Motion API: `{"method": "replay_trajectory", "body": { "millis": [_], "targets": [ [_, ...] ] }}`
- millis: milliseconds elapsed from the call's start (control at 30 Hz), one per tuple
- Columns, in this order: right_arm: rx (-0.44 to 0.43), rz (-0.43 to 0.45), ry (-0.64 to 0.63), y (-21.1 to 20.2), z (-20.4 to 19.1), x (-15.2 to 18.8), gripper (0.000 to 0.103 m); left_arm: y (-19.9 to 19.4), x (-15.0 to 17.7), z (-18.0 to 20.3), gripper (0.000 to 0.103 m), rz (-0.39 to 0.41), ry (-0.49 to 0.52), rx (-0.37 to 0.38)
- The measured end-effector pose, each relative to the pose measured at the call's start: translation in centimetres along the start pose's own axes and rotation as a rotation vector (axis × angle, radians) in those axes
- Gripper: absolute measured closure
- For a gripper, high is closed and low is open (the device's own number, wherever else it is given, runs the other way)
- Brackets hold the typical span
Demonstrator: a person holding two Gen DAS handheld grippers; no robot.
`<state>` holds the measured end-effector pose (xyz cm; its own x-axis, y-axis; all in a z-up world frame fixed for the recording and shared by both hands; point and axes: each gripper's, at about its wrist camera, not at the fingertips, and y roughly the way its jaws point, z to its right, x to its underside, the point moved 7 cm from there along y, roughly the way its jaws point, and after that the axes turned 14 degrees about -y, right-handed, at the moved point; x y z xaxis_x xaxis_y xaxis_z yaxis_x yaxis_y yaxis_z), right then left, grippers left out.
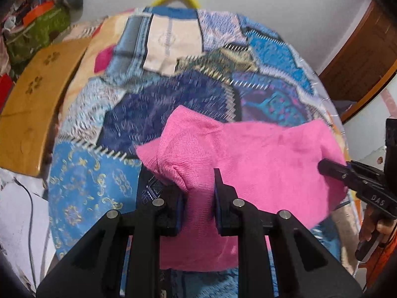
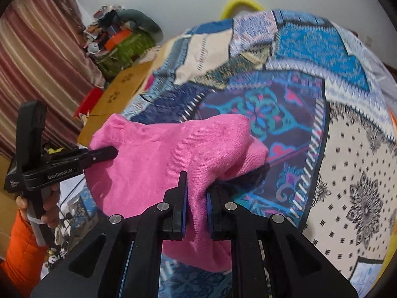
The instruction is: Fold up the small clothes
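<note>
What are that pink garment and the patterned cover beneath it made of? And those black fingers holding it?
The pink garment looks like a soft, matte fine knit; tiny ribs show in the weave. The patterned cover seems a printed woven fabric, flat and non-shiny, though blur hides its texture. The left gripper and right gripper look like matte black moulded plastic with silver metal pins; their fingers carry blue pads, possibly rubber.
</note>
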<state>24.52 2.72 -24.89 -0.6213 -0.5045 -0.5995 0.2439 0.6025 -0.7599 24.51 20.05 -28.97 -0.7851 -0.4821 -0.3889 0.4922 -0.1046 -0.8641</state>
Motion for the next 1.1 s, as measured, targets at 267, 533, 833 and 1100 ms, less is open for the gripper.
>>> {"method": "replay_trajectory", "body": {
  "millis": [267,533,833,1100],
  "targets": [
    [0.104,-0.024,-0.074,-1.1,0.9,1.5,0.091,0.9,-0.5,-2.6,0.077,0.026,-0.01,-0.056],
    [0.153,0.039,-0.165,-4.3,0.0,-0.3,0.091,-2.6,-2.4,-3.8,0.077,0.149,0.051,-0.157],
    [0.117,0.034,-0.266,-0.3,-3.6,-2.2,0.056,-3.3,-1.2,1.1,0.067,0.15,0.151,-0.057],
    [0.117,-0.034,-0.264,3.6,-2.5,-2.3,0.056,1.2,-1.3,2.7,0.063,0.089,0.184,-0.075]
  ]
}}
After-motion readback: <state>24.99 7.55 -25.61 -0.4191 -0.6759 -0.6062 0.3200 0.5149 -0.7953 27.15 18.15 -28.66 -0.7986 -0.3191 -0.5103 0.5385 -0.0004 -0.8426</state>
